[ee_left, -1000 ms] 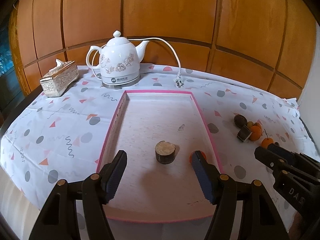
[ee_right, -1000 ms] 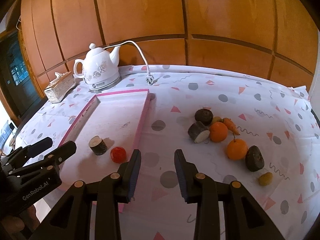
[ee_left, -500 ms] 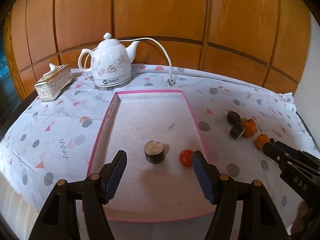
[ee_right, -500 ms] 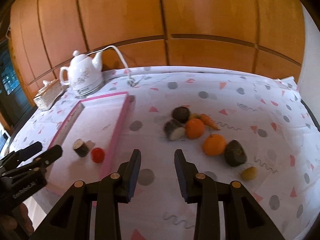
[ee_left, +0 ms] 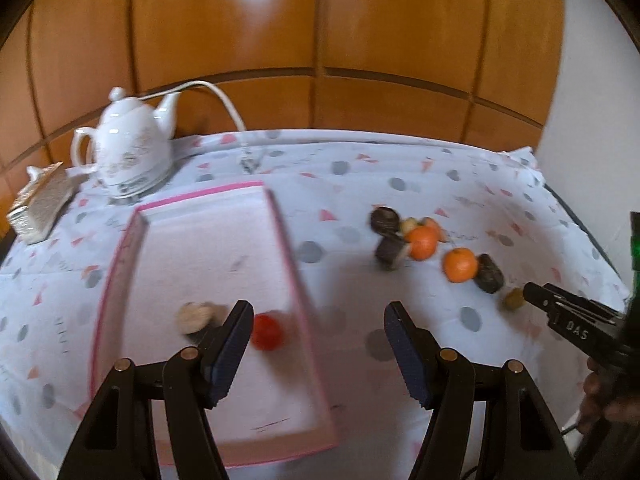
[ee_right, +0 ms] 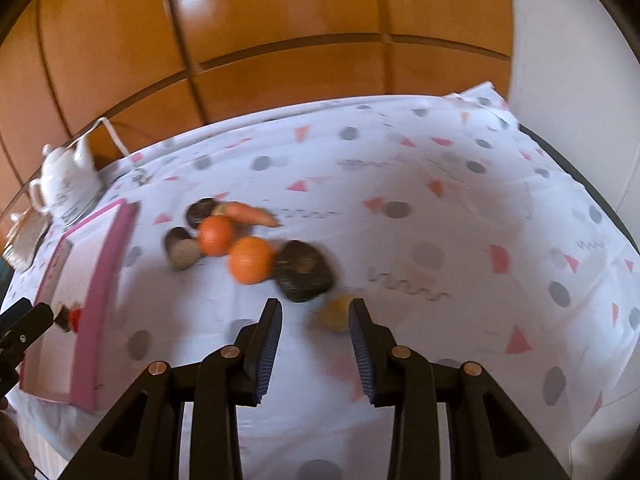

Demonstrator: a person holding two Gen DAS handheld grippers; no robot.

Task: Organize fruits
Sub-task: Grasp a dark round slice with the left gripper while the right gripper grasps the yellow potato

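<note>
I have swung my right gripper (ee_right: 314, 320) from the tray (ee_right: 104, 256) to the small yellow fruit (ee_right: 336, 314) mid-counter; both jaws apart, empty, so it goes next.

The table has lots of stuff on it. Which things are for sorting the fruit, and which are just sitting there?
For the job:
- pink tray
- red fruit and log-like piece in the tray
- two oranges
- carrot
- small yellow fruit
- dark pieces

Just sitting there:
- white teapot and its cord
- silver tissue box
- tablecloth
</note>
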